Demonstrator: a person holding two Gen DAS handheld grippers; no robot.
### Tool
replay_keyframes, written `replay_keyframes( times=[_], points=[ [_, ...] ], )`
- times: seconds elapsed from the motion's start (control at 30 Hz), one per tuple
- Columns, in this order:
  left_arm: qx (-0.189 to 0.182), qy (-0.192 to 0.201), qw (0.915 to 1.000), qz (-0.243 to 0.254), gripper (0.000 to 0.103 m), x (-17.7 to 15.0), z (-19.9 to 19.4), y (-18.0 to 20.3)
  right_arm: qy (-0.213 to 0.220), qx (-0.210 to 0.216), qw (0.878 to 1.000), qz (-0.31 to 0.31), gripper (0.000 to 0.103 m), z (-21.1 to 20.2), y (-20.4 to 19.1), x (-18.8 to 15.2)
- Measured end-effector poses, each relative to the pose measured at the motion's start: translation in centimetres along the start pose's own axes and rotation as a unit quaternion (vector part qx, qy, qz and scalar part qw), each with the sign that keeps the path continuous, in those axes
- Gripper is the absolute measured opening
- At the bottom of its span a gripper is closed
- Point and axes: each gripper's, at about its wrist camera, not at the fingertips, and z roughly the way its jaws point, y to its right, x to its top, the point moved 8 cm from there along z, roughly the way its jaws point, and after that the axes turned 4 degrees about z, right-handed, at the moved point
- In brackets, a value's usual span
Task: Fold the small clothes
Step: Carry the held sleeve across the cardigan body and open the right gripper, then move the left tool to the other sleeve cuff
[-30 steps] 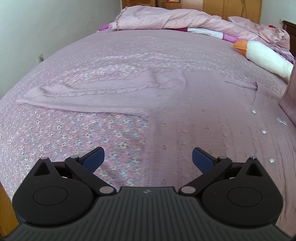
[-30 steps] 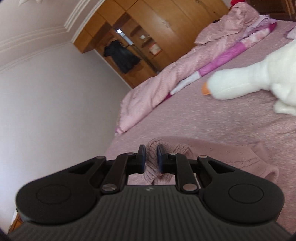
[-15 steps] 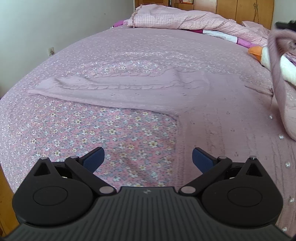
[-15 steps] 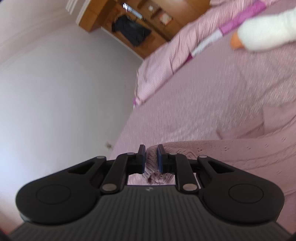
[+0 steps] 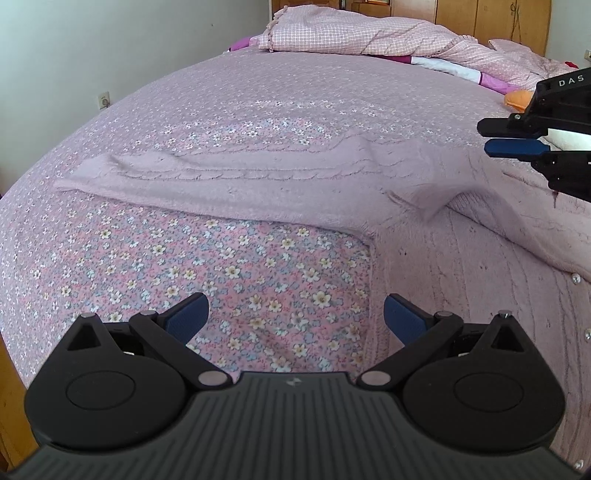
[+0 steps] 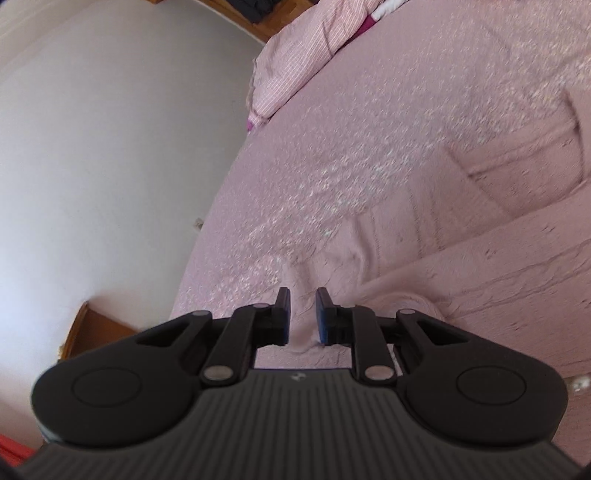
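A pale pink knitted cardigan [image 5: 461, 280] lies flat on the floral bedspread [image 5: 184, 266]. One sleeve [image 5: 221, 177] stretches out to the left. The other sleeve [image 5: 517, 221] lies folded across the body, its cuff end blurred. My left gripper [image 5: 295, 314] hovers open over the bedspread next to the cardigan's side edge, with nothing in it. My right gripper [image 5: 484, 138] reaches in from the right above the cardigan. In the right wrist view its jaws [image 6: 302, 314] are opening; the pads stand apart and press on nothing, with knit [image 6: 498, 266] just below.
A pink quilt [image 5: 369, 37] is bunched at the bed's far end, before wooden wardrobes [image 5: 498, 18]. A plush toy's orange beak [image 5: 519, 99] shows at the far right. A white wall [image 5: 110, 55] runs along the left, with a wooden nightstand [image 6: 96, 332] below.
The right gripper swung down and leftward over the cardigan with the sleeve, then parted its pads; the sleeve now lies across the body. The left gripper drifted slightly.
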Motion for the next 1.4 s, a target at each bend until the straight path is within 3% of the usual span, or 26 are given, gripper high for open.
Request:
replay_keyframes(
  times=[0.07, 0.13, 0.2, 0.6, 0.77, 0.87, 1.0, 1.17, 1.4],
  points=[
    [-0.004, 0.002, 1.0000, 0.003, 0.103, 0.4, 0.0, 0.4, 0.004, 0.000, 1.000, -0.013, 0.021, -0.3, -0.1, 0.1],
    [-0.013, 0.006, 0.9999, 0.007, 0.103, 0.9, 0.1, 0.9, 0.013, 0.000, 1.000, -0.023, 0.047, -1.1, 0.0, 0.2],
    [-0.020, 0.010, 0.9997, 0.013, 0.103, 1.6, 0.3, 1.6, 0.029, -0.006, 0.999, -0.032, 0.060, -2.5, 0.6, 0.3],
    [-0.048, 0.017, 0.9939, 0.098, 0.103, 5.2, 5.6, 9.0, 0.095, -0.132, 0.986, -0.030, 0.060, -11.5, 9.5, 0.8],
    [0.028, 0.053, 0.9900, 0.128, 0.103, 6.6, 7.7, 9.5, 0.118, -0.184, 0.975, -0.026, 0.060, -14.6, 13.2, 0.3],
    [0.082, 0.071, 0.9859, 0.127, 0.103, 7.4, 7.5, 7.6, 0.112, -0.224, 0.967, -0.045, 0.060, -15.4, 14.8, -0.6],
    [0.124, 0.066, 0.9847, 0.103, 0.103, 7.7, 7.3, 4.1, 0.106, -0.256, 0.958, -0.075, 0.057, -16.1, 16.6, -1.7],
    [0.074, 0.053, 0.9944, 0.054, 0.103, 7.3, 5.9, 2.4, 0.115, -0.258, 0.956, -0.075, 0.057, -17.0, 16.6, -2.8],
    [-0.012, 0.046, 0.9983, 0.033, 0.103, 7.5, 5.2, 5.4, 0.141, -0.263, 0.947, -0.117, 0.058, -17.6, 14.5, -3.2]
  ],
)
